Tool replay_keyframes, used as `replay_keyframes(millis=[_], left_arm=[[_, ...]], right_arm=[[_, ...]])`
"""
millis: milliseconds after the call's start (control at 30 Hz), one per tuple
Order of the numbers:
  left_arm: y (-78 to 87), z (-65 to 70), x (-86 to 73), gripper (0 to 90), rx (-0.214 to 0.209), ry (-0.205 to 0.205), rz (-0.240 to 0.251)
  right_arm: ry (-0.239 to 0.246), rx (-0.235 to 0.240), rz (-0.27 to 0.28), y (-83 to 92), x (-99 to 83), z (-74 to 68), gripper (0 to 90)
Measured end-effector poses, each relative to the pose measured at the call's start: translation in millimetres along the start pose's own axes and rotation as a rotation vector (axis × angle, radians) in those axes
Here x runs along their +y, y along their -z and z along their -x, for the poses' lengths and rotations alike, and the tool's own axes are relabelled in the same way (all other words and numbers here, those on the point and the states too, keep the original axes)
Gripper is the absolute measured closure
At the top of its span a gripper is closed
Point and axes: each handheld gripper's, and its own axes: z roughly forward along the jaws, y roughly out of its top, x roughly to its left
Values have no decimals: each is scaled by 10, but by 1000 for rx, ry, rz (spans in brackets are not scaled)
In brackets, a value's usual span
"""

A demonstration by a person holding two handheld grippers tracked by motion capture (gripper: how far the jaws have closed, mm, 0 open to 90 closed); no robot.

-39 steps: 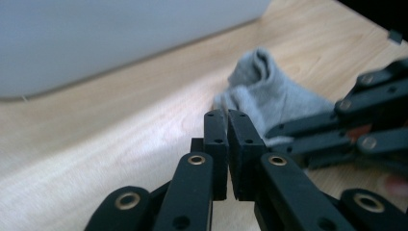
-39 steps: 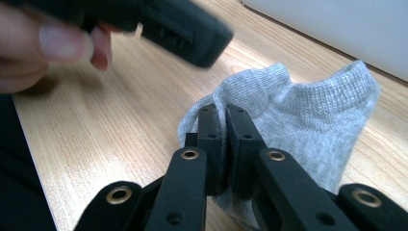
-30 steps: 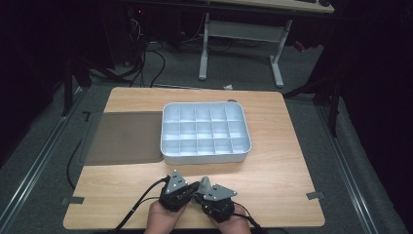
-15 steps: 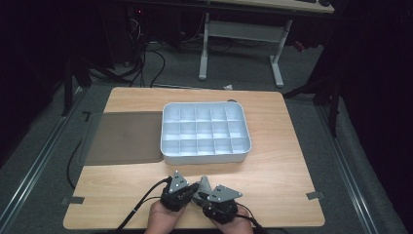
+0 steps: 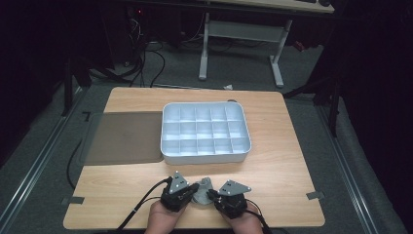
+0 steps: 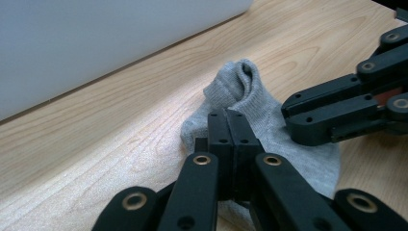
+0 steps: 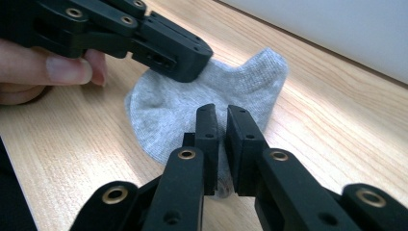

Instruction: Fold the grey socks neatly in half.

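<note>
Dark room surrounded a pale wooden worktop (image 5: 282,161). White plastic compartment tray (image 5: 205,132) sat at its centre, with a flat grey-brown mat (image 5: 124,137) touching the tray's left side. Small grey knitted sock (image 5: 200,191) lay crumpled near the front edge, between the two hands. Left gripper (image 6: 231,126) had its fingers pressed together, pinching a fold of sock. Right gripper (image 7: 221,126) had just been closing; fingers narrow, a slim gap showing, sock fabric between them.
</note>
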Motion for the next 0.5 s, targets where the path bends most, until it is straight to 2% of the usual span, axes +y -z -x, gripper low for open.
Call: replay_keyframes(millis=[133,267,333,400,500], left_arm=[[-2,5,1,897,4,-1,0],[-5,7,2,895,6,2,2],[-5,6,3,895,5,3,1],[-5,6,2,895,4,1,2],[-1,6,1,895,6,-4,2]], right_arm=[[-16,-1,-4,14,5,34,837],[4,5,70,103,77,-25,833],[23,22,47,66,93,-56,818],[33,18,5,-8,59,-58,814],[7,18,-4,-14,7,-22,813]])
